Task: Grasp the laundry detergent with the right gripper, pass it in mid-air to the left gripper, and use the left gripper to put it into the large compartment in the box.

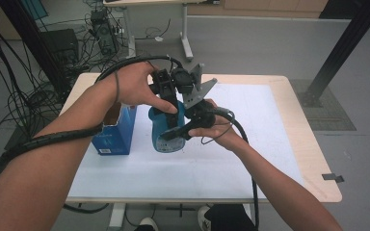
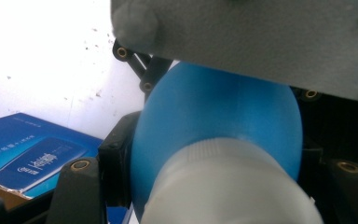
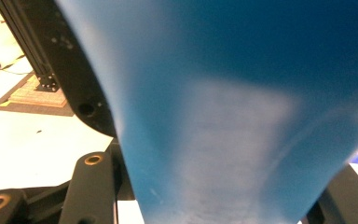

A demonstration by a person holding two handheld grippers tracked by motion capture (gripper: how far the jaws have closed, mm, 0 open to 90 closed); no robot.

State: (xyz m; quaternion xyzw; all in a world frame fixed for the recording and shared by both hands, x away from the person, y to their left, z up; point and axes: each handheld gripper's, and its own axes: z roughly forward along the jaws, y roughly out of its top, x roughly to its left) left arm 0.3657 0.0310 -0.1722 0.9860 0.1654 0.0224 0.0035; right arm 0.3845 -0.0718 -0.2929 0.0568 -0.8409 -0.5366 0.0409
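Observation:
A blue bottle [image 1: 163,136] with a white cap [image 2: 233,186] is held just above the white sheet at the table's middle. My left gripper [image 1: 169,111] comes down from above and is shut on the blue bottle [image 2: 214,107] near its shoulder, with the cap between the jaws close to the camera. My right gripper [image 1: 189,126] reaches in from the right and is shut on the bottle's body [image 3: 223,116], which is wedged between its two black jaws. The right gripper's grey plate [image 2: 261,37] hangs over the bottle in the left gripper view.
An open blue carton [image 1: 115,134] stands just left of the bottle, also seen as a blue carton [image 2: 28,154]. A white sheet [image 1: 250,144] covers most of the wooden table [image 1: 313,159]. Cables [image 1: 24,96] and a black frame post [image 1: 342,48] lie beyond the table.

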